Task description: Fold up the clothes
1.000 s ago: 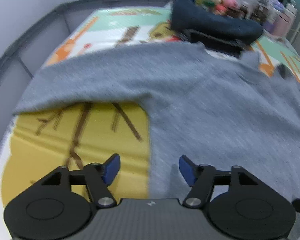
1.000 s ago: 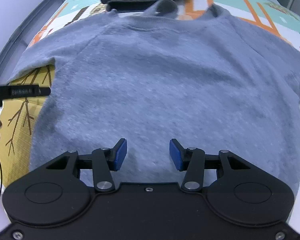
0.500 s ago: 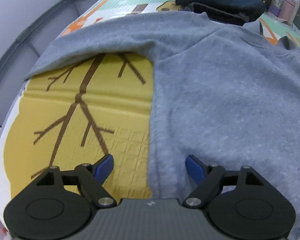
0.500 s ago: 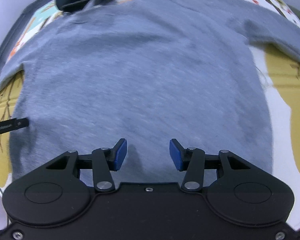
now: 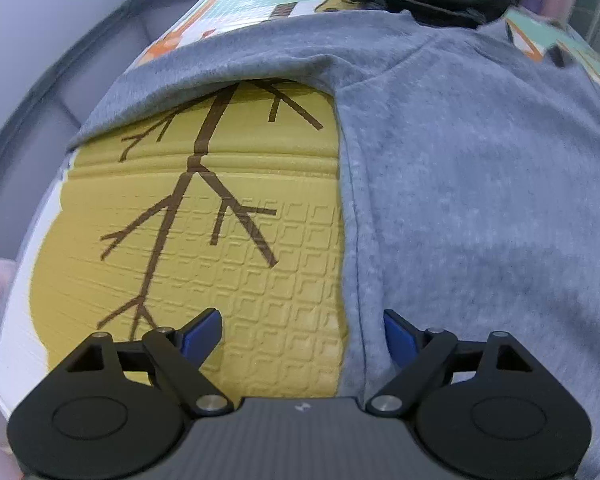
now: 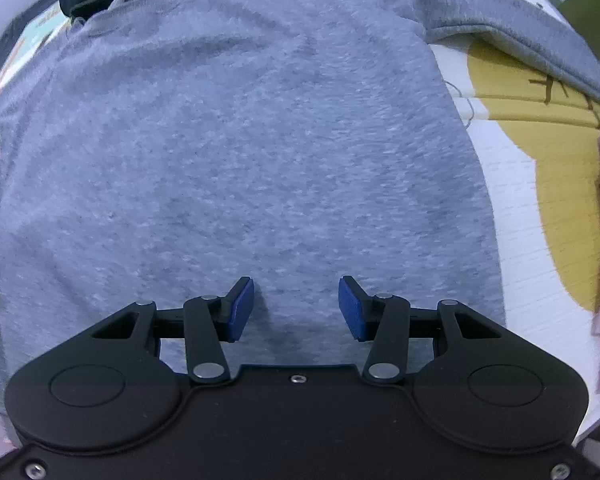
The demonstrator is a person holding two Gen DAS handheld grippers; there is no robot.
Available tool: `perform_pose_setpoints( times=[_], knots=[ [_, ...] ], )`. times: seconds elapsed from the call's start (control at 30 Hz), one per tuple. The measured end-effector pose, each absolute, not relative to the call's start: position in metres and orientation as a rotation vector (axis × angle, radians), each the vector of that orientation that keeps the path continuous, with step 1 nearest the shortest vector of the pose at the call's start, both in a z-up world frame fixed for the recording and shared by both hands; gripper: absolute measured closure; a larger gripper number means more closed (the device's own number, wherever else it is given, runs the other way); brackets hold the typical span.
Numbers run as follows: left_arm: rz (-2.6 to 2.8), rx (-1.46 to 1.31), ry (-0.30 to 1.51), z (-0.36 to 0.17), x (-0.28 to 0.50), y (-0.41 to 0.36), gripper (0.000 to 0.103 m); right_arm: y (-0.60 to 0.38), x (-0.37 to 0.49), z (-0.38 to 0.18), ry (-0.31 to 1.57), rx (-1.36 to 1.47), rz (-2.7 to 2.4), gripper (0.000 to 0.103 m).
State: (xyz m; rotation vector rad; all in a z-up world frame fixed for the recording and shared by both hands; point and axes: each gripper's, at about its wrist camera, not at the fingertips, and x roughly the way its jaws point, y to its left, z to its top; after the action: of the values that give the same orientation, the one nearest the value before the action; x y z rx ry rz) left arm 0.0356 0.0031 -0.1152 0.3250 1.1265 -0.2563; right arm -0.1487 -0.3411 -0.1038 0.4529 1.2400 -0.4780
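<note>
Sliding closer to the hem, my left tongs have just been opening and now straddle the grey sweatshirt side seam, nothing pinched. My right tongs hover half-spread over its body, flat on the play mat, ready for folding.

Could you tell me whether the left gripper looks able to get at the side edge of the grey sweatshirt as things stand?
Probably yes. The left gripper is open, its jaws having just widened, and the side edge of the grey sweatshirt runs between its fingers with nothing on top; only the yellow mat lies beneath.
</note>
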Motion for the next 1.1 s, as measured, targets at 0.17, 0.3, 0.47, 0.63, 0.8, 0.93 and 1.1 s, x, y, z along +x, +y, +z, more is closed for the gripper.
perform_pose_setpoints(
  times=[0.17,0.3,0.47,0.63,0.8,0.93,1.1],
  knots=[
    [-0.256,0.351,1.123,-0.114,0.025,0.017,0.015,-0.344,-0.153,-0.104,1.232,0.449,-0.498,0.058],
    [-0.265,0.324,1.134,-0.113,0.02,0.032,0.015,-0.349,-0.158,-0.104,1.206,0.47,-0.503,0.058],
    [-0.291,0.215,1.14,-0.101,0.016,0.046,0.025,-0.354,-0.163,-0.102,1.188,0.479,-0.535,0.058],
    [-0.316,0.192,1.102,-0.082,-0.002,0.044,0.026,-0.354,-0.173,-0.09,1.152,0.524,-0.489,0.058],
    [-0.337,0.195,1.128,-0.084,-0.031,0.034,0.026,-0.338,-0.178,-0.078,1.164,0.46,-0.345,0.058],
    [-0.299,0.192,1.171,-0.094,-0.053,0.03,0.026,-0.338,-0.191,-0.082,1.227,0.441,-0.294,0.058],
    [-0.265,0.172,1.21,-0.104,-0.076,0.028,0.025,-0.348,-0.217,-0.086,1.262,0.437,-0.276,0.058]
  ],
)
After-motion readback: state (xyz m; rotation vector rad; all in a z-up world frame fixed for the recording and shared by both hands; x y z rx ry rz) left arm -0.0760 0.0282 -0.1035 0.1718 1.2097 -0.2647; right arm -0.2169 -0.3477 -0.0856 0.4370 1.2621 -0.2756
